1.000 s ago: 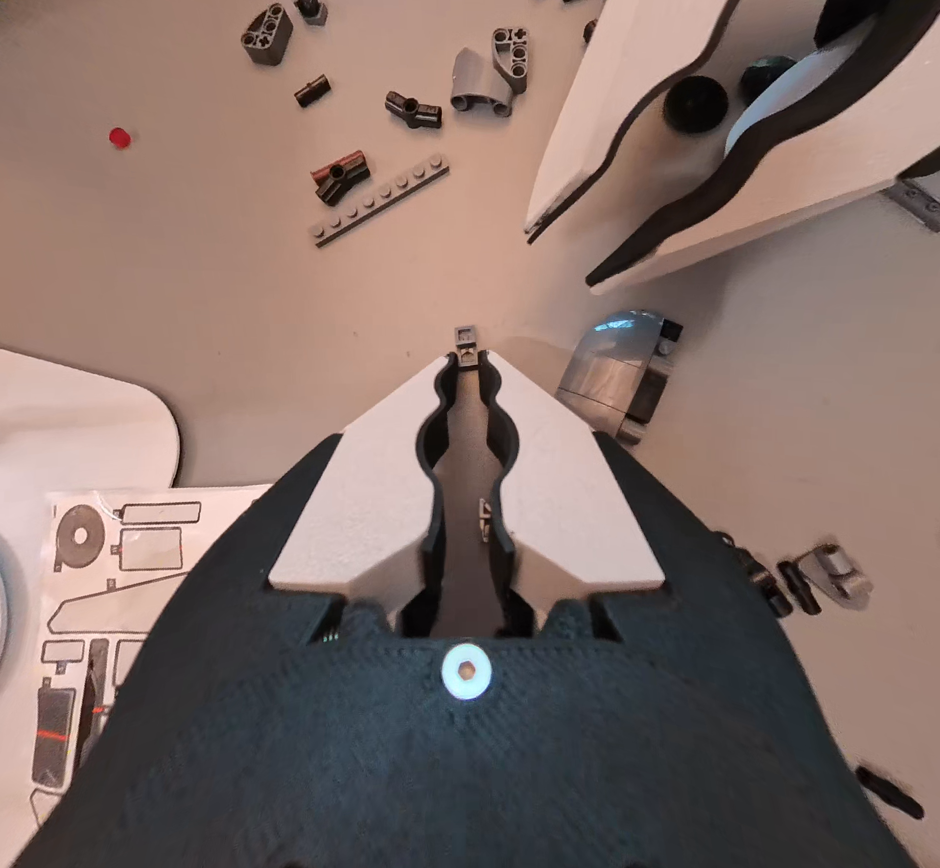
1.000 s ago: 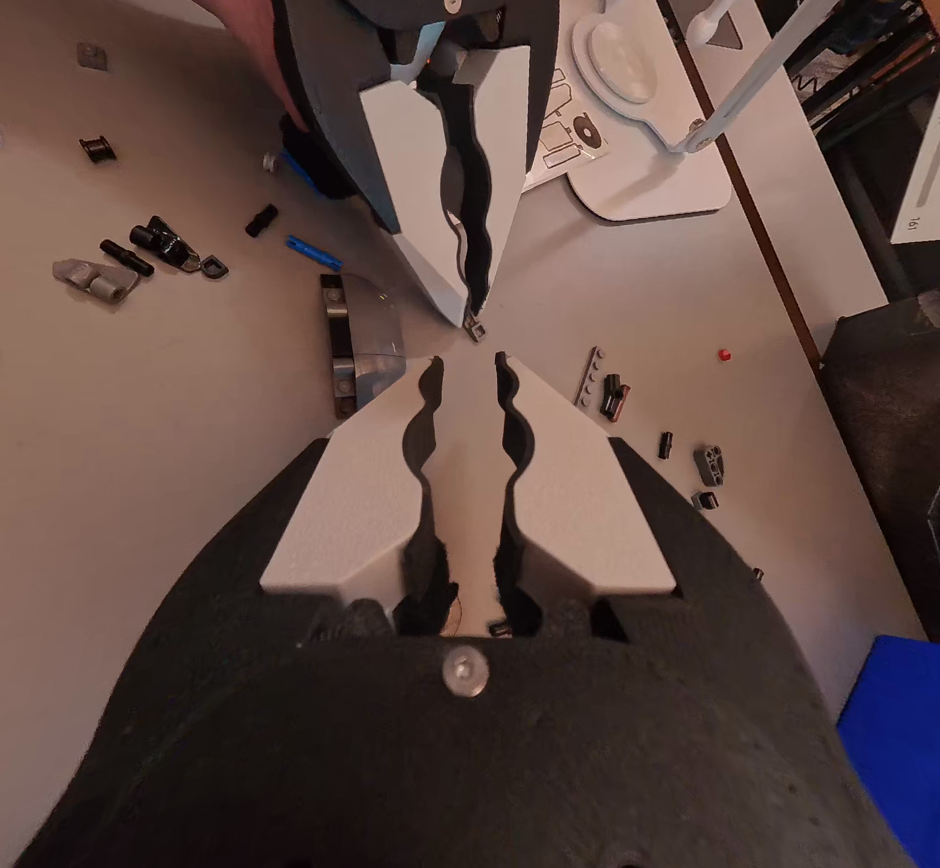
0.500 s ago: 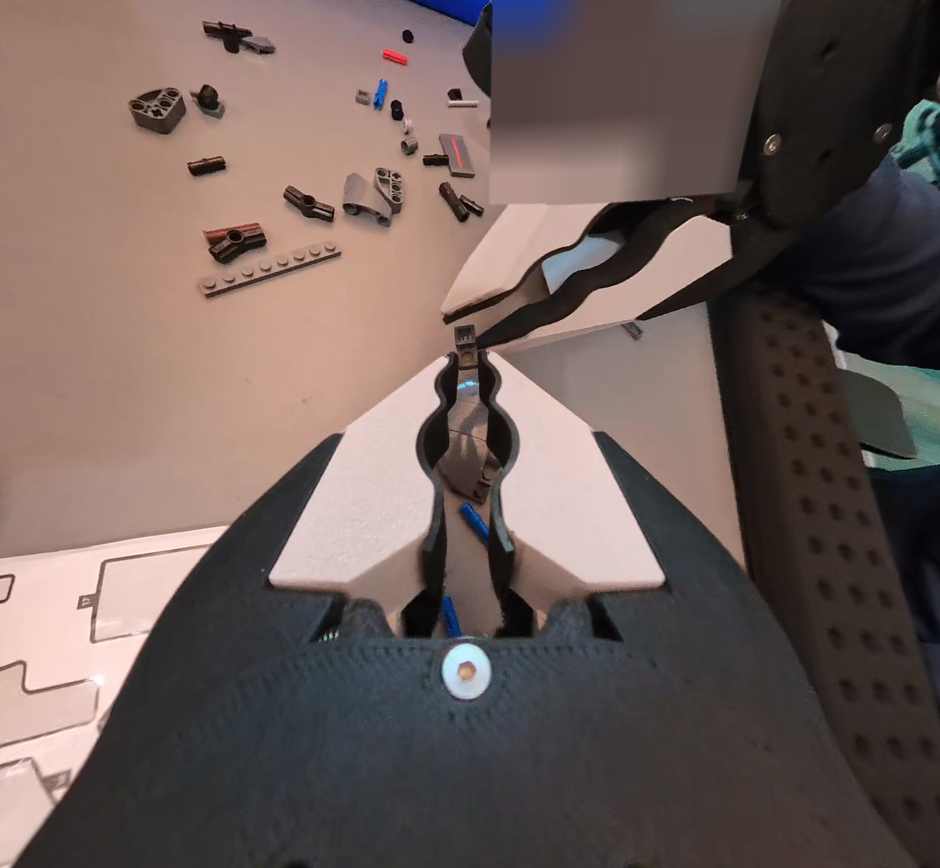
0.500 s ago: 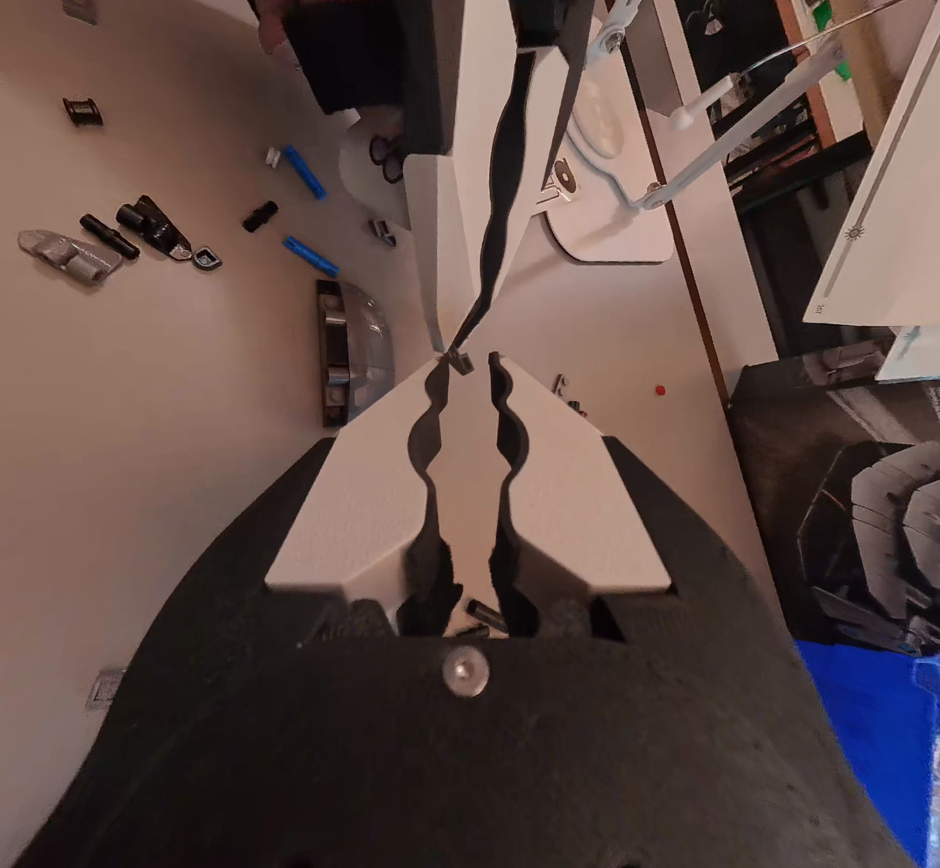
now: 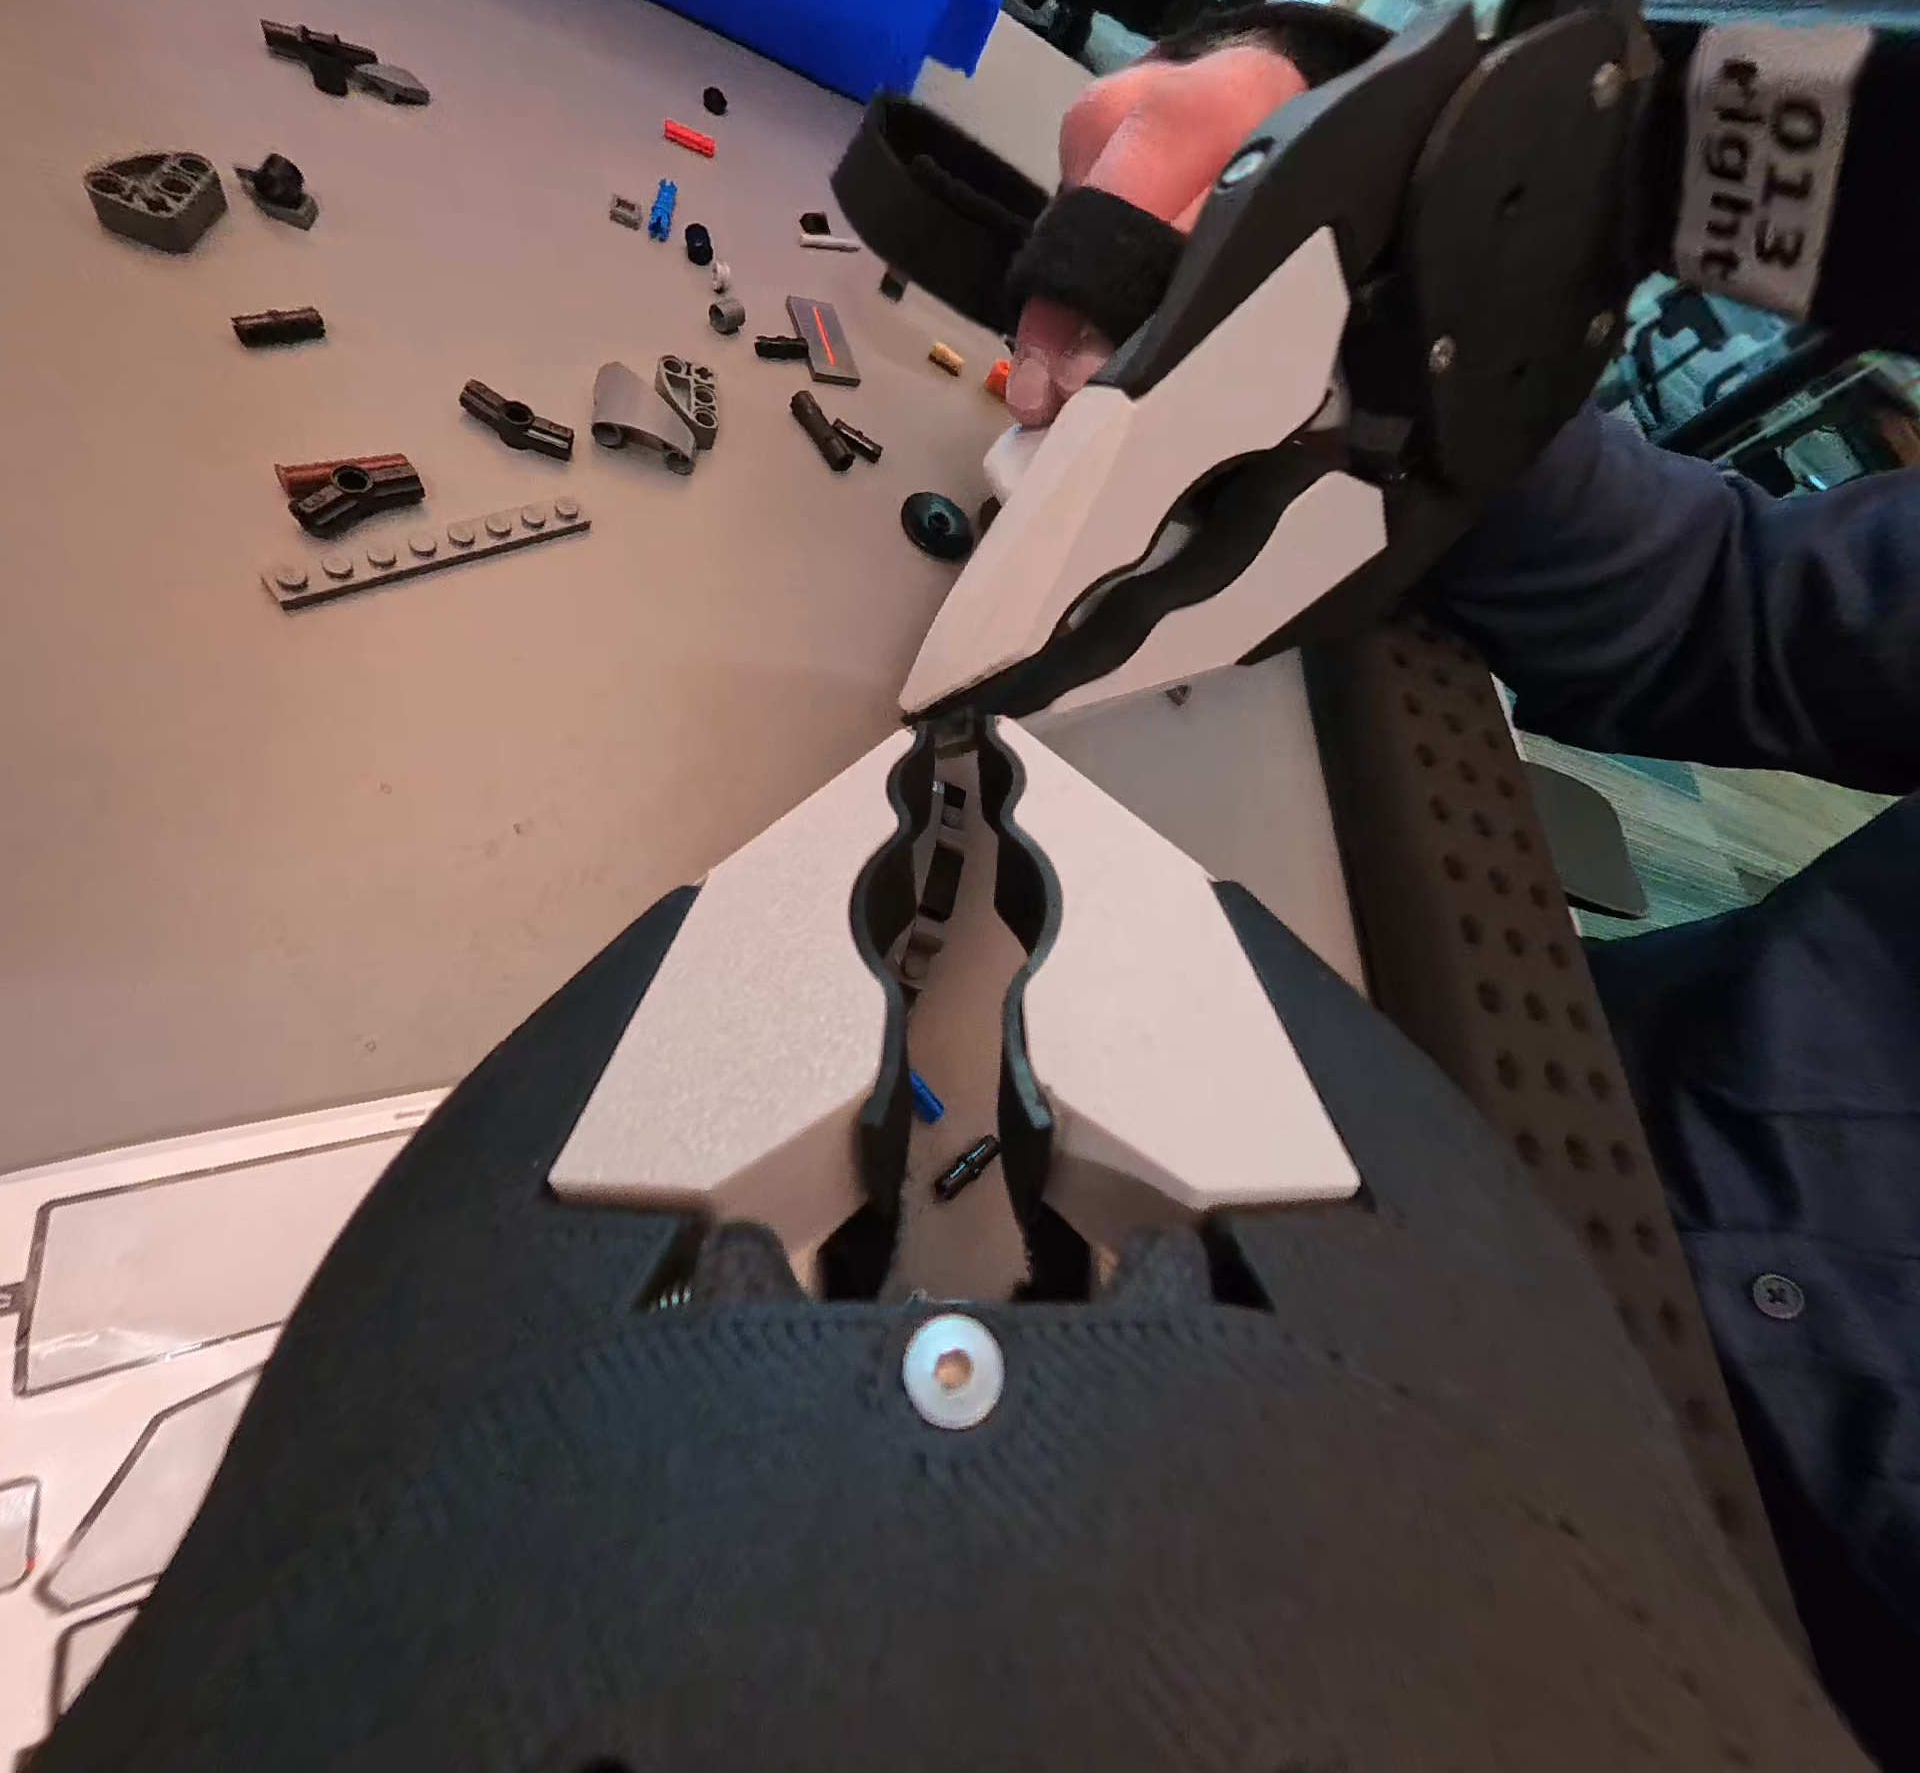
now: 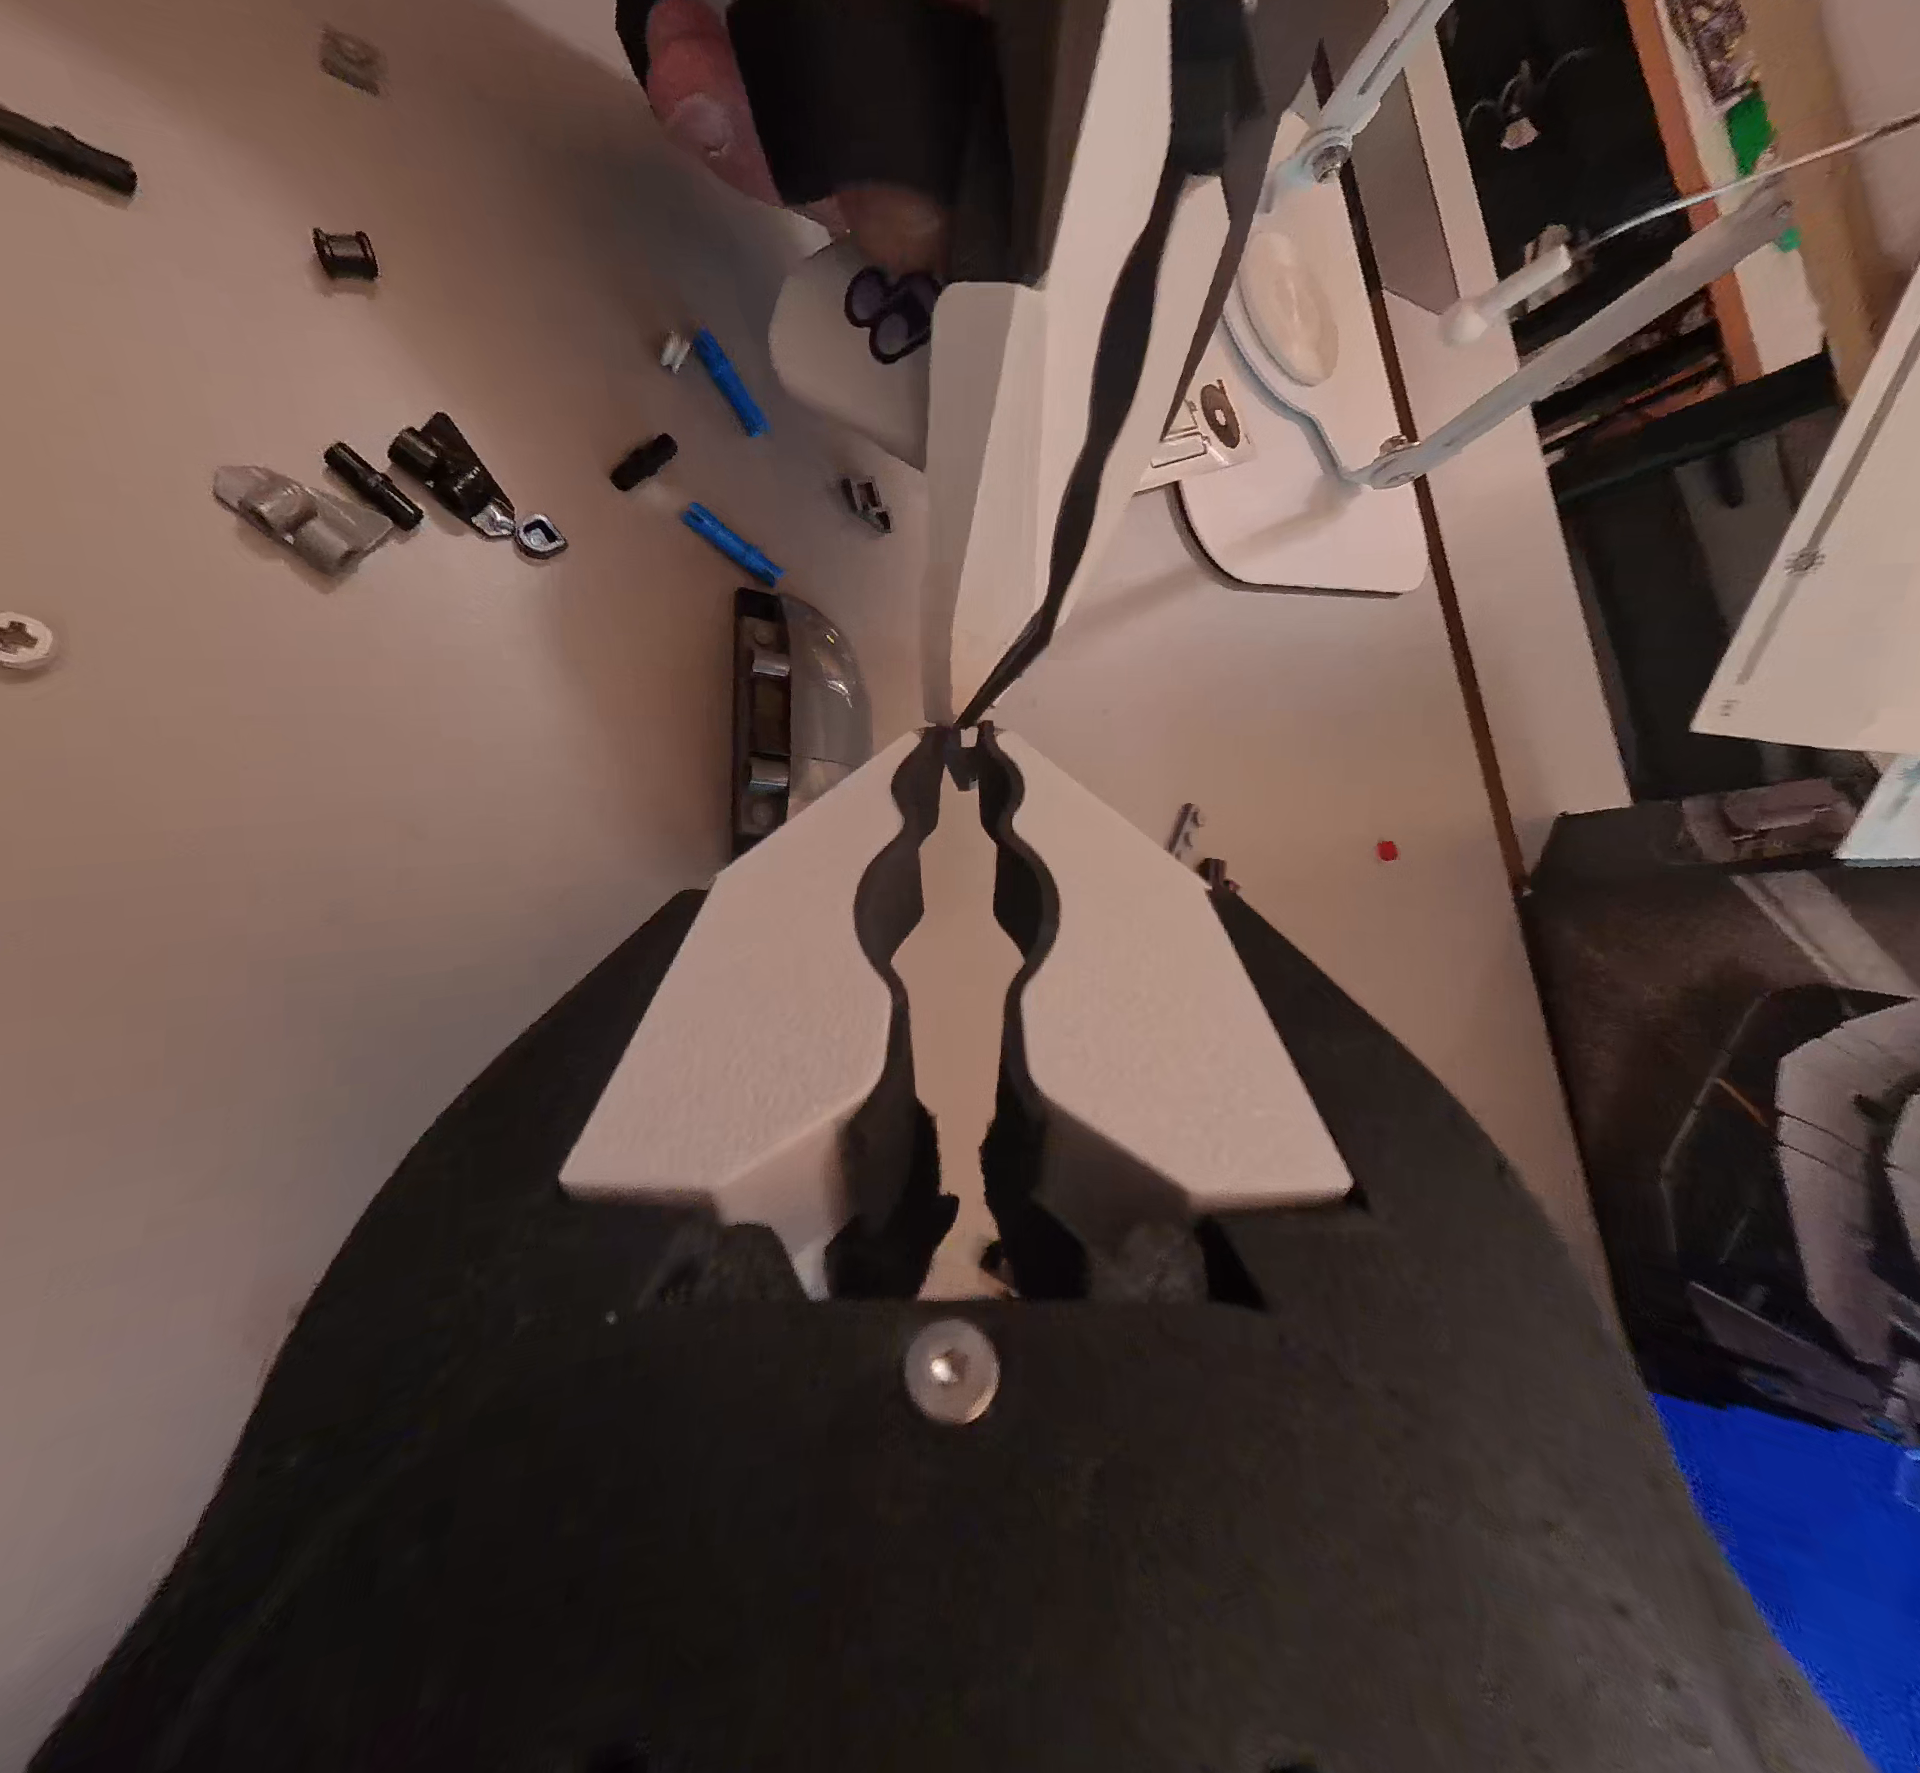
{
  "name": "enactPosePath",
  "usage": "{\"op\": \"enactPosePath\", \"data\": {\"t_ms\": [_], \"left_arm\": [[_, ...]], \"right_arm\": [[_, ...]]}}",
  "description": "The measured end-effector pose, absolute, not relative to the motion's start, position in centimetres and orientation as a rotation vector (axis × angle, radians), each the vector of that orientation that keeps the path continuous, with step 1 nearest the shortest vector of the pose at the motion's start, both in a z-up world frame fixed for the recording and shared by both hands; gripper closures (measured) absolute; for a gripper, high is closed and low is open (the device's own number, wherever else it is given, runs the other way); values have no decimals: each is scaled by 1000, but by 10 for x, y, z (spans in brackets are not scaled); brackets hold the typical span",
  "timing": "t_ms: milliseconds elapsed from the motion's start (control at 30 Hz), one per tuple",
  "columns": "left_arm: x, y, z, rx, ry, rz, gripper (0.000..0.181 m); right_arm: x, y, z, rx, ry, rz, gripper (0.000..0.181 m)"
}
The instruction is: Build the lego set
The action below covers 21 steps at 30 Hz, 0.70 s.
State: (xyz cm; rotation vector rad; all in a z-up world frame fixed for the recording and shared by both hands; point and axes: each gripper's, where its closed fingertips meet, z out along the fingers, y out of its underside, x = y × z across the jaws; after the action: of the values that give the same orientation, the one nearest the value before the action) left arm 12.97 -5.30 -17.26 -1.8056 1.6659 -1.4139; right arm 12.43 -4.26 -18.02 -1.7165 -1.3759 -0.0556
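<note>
A tiny dark grey lego piece (image 6: 964,755) sits in the air above the counter (image 5: 312,788), pinched at the meeting point of both grippers. The left gripper (image 5: 956,736) has its jaws narrowed onto the piece at the very tips. The right gripper (image 6: 961,741) has its jaws drawn in around the same piece from the opposite side, with only a slim gap left; whether they press it or just bracket it cannot be told. In the left wrist view the right gripper comes in from the upper right, tilted down toward the left one, with a person's hand (image 5: 1132,196) wrapped round its handle and a dark sleeve (image 5: 1662,622) behind. In the right wrist view the left gripper reaches down from the top, nearly vertical, tips touching the piece.

Just beside the tips on the counter lies a curved grey assembly (image 6: 800,715). Farther off are 2 blue pins (image 6: 727,544), a long grey studded plate (image 5: 426,554), a small red stud (image 6: 1385,850) and scattered black connectors (image 5: 514,419)
</note>
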Motion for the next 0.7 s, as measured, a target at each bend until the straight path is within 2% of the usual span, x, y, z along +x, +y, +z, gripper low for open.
{"op": "enactPosePath", "data": {"t_ms": [100,267,600,700], "left_arm": [[128,-48,-165,-1735,1663,-1350,165],[132,-51,-156,-1621,1679,-1270,167],[132,-58,-152,-1615,1686,-1338,180],[131,-54,-149,-1666,1625,-1420,181]], "right_arm": [[123,-45,-172,-1777,-1259,176,178],[126,-48,-158,-1810,-1121,428,178],[124,-50,-160,-1816,-1127,466,177],[130,-44,-154,-1766,-1141,297,164]]}}
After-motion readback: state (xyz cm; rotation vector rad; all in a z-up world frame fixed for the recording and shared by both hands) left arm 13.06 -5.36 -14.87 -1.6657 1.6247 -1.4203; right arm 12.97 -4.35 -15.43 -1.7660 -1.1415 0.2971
